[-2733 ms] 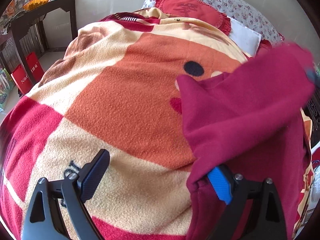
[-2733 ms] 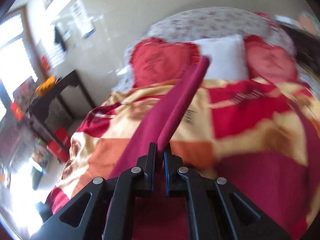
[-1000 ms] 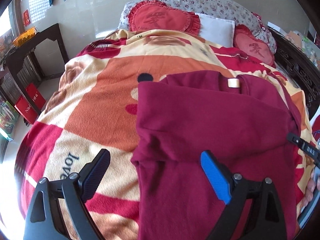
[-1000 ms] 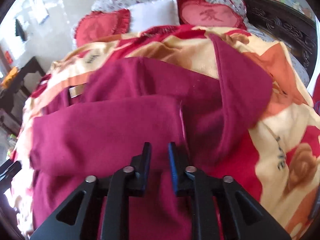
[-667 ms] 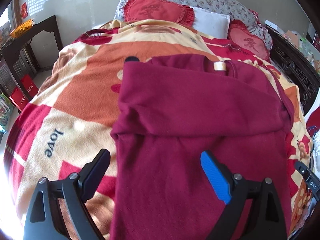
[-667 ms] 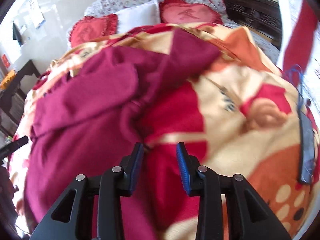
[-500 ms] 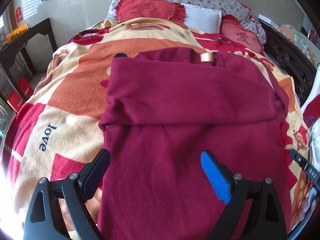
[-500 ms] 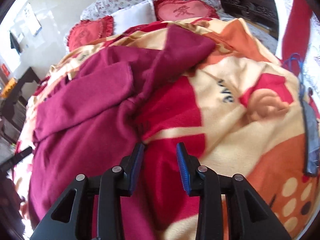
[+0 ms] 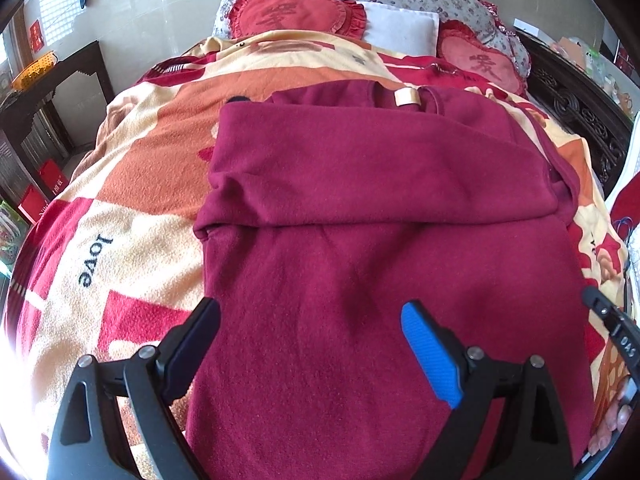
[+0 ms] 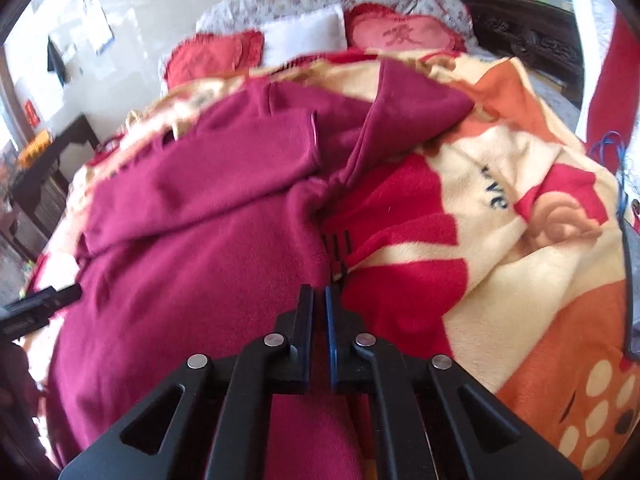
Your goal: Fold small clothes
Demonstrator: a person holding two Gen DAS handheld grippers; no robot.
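Note:
A maroon sweater (image 9: pixel 360 200) lies flat on the bed, collar with a tan label (image 9: pixel 407 98) at the far end. One sleeve is folded across its chest. The other sleeve (image 10: pixel 408 96) sticks out over the blanket. My left gripper (image 9: pixel 312 320) hovers open above the sweater's lower body with nothing between its fingers. My right gripper (image 10: pixel 316 290) is shut at the sweater's (image 10: pixel 200 240) right side edge, and the cloth edge runs into its tips. Part of the right gripper (image 9: pixel 612 328) shows at the left wrist view's right edge.
A fleece blanket (image 9: pixel 120 240) in orange, cream and red covers the bed. Heart-shaped red cushions (image 9: pixel 296 12) and a white pillow (image 9: pixel 400 32) sit at the head. A dark side table (image 9: pixel 52 80) stands to the left. A carved dark bed frame (image 10: pixel 520 36) runs along the right.
The left gripper has slid sideways over the sweater's lower body, still open. The right gripper left the folded sleeve, moved to the sweater's right edge, opened, then shut there.

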